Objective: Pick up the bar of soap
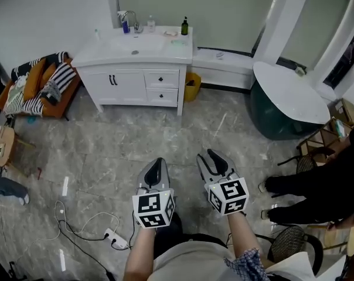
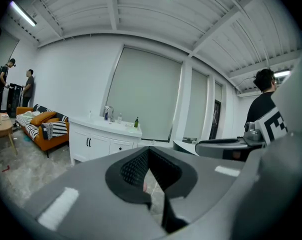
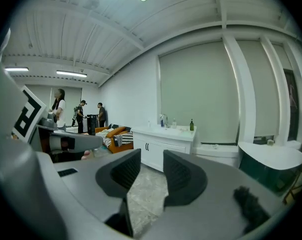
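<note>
A white vanity cabinet (image 1: 136, 69) with a sink stands against the far wall, well ahead of both grippers. On its counter, beside a dark bottle (image 1: 184, 26), lies a small pale pinkish thing (image 1: 170, 33) that may be the bar of soap; it is too small to tell. My left gripper (image 1: 158, 163) is held low over the marble floor, its jaw tips touching and nothing between them. Beside it, my right gripper (image 1: 214, 157) has a clear gap between its pads and holds nothing. The vanity (image 2: 103, 134) shows in the left gripper view and the vanity (image 3: 163, 139) in the right gripper view, beyond the jaws.
An orange sofa (image 1: 39, 84) with striped blankets is at the left. At the right are a round white table (image 1: 288, 89) and a person in black (image 1: 317, 186). A power strip with cables (image 1: 115, 237) lies on the floor near my left side. A yellow bin (image 1: 192, 86) sits beside the vanity.
</note>
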`<state>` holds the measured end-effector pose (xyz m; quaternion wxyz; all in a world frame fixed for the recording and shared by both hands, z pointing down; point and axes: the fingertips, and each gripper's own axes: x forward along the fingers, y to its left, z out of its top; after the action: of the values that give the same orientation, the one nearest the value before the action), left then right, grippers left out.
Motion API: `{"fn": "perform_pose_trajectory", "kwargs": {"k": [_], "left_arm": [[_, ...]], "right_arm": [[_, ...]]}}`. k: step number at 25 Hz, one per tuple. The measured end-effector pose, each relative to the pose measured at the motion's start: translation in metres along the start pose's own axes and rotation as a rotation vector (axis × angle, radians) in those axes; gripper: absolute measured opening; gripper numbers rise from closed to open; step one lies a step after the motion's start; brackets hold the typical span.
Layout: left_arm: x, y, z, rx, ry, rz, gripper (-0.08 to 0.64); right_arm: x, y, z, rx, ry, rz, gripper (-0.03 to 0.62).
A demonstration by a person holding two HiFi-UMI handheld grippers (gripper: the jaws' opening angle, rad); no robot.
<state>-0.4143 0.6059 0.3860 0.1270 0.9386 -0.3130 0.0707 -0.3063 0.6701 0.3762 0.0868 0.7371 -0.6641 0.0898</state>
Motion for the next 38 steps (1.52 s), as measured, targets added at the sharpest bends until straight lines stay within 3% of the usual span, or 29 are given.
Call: {"fn": "perform_pose_trajectory", "kwargs": {"k": [14,24,34,38], "left_arm": [[0.066,0.059,0.032,0.004,0.032,-0.037,0.005],[0.094,0.067,0.034,-0.015,0.045,-0.063,0.005],[0.146,0.079,0.044,-0.008,0.039,-0.045,0.005],[0.175,0.078,0.042,-0.045,0.058,-0.063,0.005]], "right_arm": [[0.082,-0.008,0.017,0.046,0.025,-0.041,0.135],[0.105,-0.029,0.025,0.048,0.009,-0.071,0.135],[0.154,-0.057,0.031,0.03,0.011,-0.033,0.135],[0.182,-0.071,0.032,0.032,0.03,0.011,0.135]]}}
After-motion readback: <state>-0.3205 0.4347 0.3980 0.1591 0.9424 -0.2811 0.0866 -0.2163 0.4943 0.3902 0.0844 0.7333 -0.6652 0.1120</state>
